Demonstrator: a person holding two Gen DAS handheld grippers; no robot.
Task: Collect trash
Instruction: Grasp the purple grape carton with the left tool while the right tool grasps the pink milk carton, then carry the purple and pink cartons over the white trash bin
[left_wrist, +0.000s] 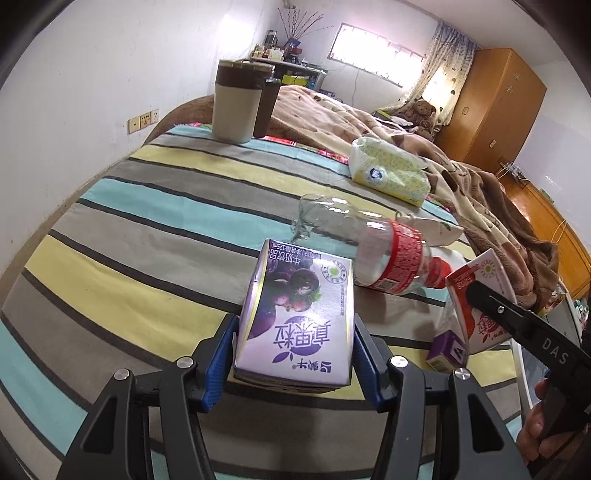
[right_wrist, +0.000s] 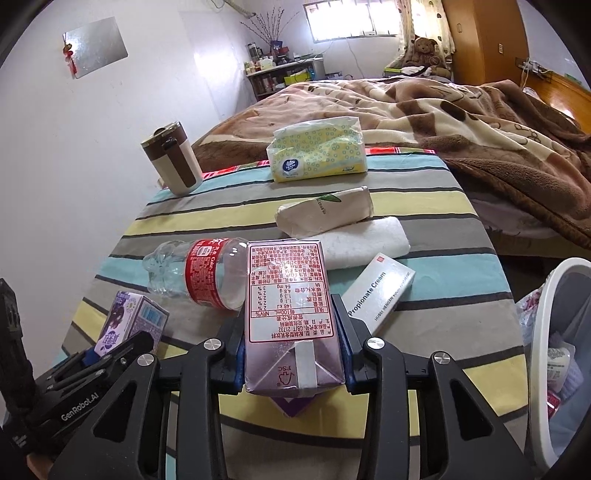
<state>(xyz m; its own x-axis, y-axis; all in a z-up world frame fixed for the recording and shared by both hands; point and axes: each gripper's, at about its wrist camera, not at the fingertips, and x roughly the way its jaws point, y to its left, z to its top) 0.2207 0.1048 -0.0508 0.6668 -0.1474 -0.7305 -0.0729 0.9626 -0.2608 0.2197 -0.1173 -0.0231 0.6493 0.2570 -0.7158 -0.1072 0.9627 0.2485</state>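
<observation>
A: Holding one carton per gripper. Left gripper (left_wrist: 295, 332) has its jaws clamped on the purple milk carton (left_wrist: 295, 317), pads on the two narrow sides, print upside down toward the camera. Right gripper (right_wrist: 293, 347) is clamped the same way on the red milk carton (right_wrist: 288, 314), nutrition panel up, folded top toward the camera.

B: Why side grips?

A: My read: flat parallel faces, so the pads seat square and the box doesn't twist. Both cartons look lifted off the striped cloth (left_wrist: 147, 229), though I can't confirm clearance under either.

B: Where's the bin?

A: White trash bin (right_wrist: 543, 332) sits off the cloth's right edge, just right of the red carton, bag inside with some wrappers already in it. Likely why the right gripper is nearest it.

B: What's left on the cloth?

A: Empty plastic bottle (right_wrist: 195, 273) lies on its side just beyond both cartons. Cream box (right_wrist: 376, 295) is between the bottle and the bin. Folded tissue wad (right_wrist: 325, 214) and a white roll (right_wrist: 369, 240) are beyond the bottle. Tissue pack (right_wrist: 317, 155) and the brown mug (right_wrist: 173, 162) stand at the far end, probably not trash.

B: Risk?

A: Thin carton walls; over-squeeze could crush them or leak dregs.
</observation>
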